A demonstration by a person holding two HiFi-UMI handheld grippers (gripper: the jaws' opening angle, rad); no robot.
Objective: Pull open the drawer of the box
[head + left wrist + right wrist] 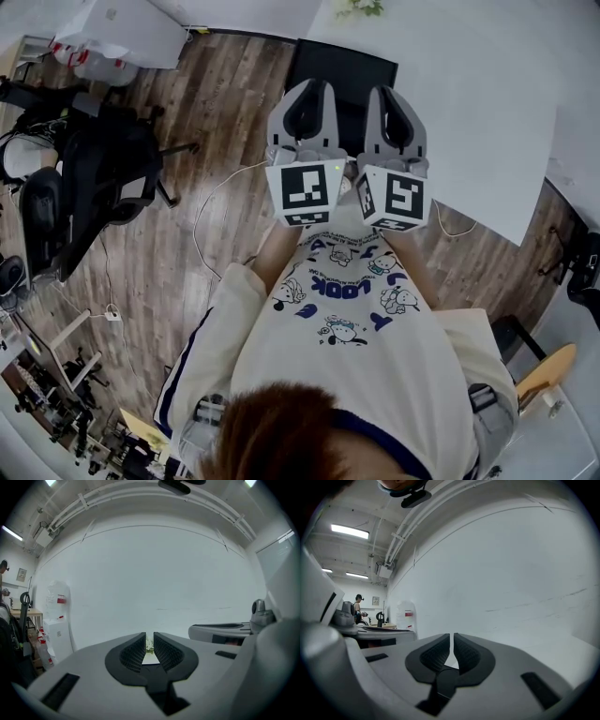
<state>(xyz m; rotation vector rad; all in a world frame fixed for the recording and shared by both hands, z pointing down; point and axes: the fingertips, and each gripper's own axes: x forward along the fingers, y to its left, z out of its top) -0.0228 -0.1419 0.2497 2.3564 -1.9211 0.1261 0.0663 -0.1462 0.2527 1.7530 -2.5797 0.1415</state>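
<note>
No box or drawer shows in any view. In the head view a person holds both grippers close in front of the chest, side by side, pointing toward a white table [459, 103]. My left gripper [308, 86] and right gripper [395, 92] are both shut with nothing between the jaws. The left gripper view has the left gripper's jaws [149, 637] nearly touching, facing a bare white wall, with a bit of green and white plant [149, 645] behind the slit. The right gripper's jaws [452, 637] are closed on nothing as well.
A black chair [342, 70] stands at the table, just ahead of the grippers. A black office chair [98, 178] and a white bag [117, 33] are on the wooden floor to the left. A cable [200, 225] lies on the floor. A person [358, 604] stands far off.
</note>
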